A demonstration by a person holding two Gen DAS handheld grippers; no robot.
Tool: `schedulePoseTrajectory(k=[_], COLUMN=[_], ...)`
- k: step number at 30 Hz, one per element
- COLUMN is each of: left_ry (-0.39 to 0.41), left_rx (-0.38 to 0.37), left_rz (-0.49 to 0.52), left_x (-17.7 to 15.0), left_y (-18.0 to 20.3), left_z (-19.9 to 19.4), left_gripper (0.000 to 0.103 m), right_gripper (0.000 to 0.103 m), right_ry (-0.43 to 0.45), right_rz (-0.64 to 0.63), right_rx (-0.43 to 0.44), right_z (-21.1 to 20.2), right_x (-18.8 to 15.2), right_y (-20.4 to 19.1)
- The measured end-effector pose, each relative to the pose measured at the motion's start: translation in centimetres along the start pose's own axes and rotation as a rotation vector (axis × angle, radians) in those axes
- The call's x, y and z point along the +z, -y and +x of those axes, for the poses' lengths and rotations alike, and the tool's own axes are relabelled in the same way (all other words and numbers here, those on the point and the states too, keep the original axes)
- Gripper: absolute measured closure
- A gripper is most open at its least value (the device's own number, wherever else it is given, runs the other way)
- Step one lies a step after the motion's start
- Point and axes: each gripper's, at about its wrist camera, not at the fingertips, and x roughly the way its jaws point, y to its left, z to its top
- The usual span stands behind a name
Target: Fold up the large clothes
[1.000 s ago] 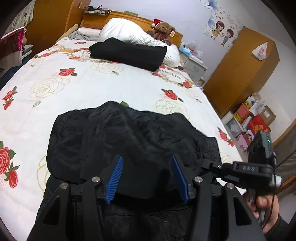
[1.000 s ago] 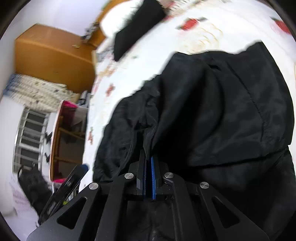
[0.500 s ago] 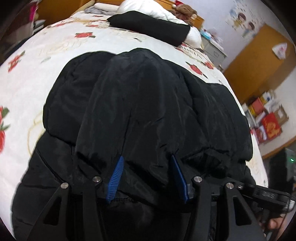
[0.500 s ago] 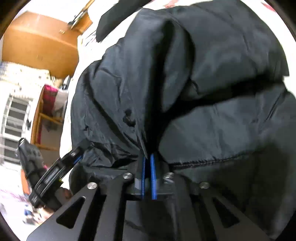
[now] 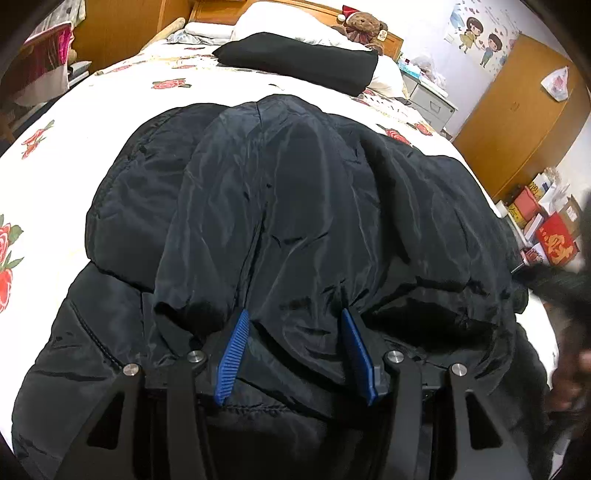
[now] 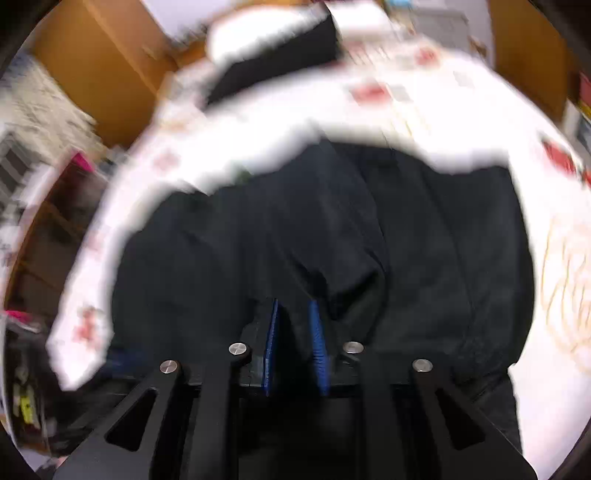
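On the bed (image 5: pixel 92 110), my left gripper (image 5: pixel 295 350) half-open on jacket (image 5: pixel 295 206) fold; right gripper (image 6: pixel 295 347) closing on fabric. Lay edges square, then release.

A puffy black padded jacket (image 5: pixel 295 206) lies folded over itself on the rose-print bedspread (image 5: pixel 110 96).

Teddy bear (image 5: pixel 364 26) in a Santa hat, white pillow (image 5: pixel 284 27), orange wardrobe (image 5: pixel 517 122), cartoon wall sticker (image 5: pixel 480 40).
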Motion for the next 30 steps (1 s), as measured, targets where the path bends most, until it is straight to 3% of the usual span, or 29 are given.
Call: schedulePoseTrajectory(k=[4,7,11,14,16,19,21,23,25,28,30], left_ry=[-0.008,-0.017,-0.012,0.053,0.112,0.185,0.172,0.089,0.030,0.056,0.046], left_rx=[0.030,0.034,-0.001,-0.010,-0.012,-0.010,0.025,0.049,0.086,0.071,0.076], left_rz=[0.024,0.020,0.025,0.046,0.051,0.038,0.033,0.012,0.035,0.023,0.014], left_x=[-0.2,0.1,0.5,0.9,2.2,5.0,6.7,6.0,3.7,1.9,2.2], left_y=[0.5,0.4,-0.1,-0.7,-0.8,-1.0,-1.4,-1.6,-2.5,-3.7,-3.7], left_z=[0.9,0.8,-2.4,-6.2,-8.1,-8.8,-6.5,-3.0,-0.1,0.9,1.0], left_gripper=[0.048,0.048,0.048,0.048,0.048,0.048,0.048,0.055,0.061,0.062,0.063], right_gripper=[0.102,0.102,0.097,0.097,0.094,0.094,0.094,0.094,0.102,0.103,0.103], right_ry=[0.030,0.030,0.098,0.203,0.223,0.181,0.110,0.003,-0.056,-0.059,-0.065], right_rz=[0.007,-0.030,-0.056,-0.089,-0.105,-0.192,-0.224,-0.198,-0.190,-0.101,-0.112], right_rx=[0.019,-0.022,-0.003,0.067,0.111,0.170,0.162,0.134,0.097,0.177,0.166], right_z=[1.8,1.2,-3.7,-8.2,-8.9,-7.1,-4.5,-0.9,2.0,3.0,3.2], right_x=[-1.2,-1.2,-0.9,-0.7,-0.1,-0.2,-1.4,-3.1,-4.2,-4.7,-4.4], right_y=[1.0,0.1,-1.4,-2.9,-3.9,-6.8,-7.3,-6.4,-4.9,-2.5,-2.7])
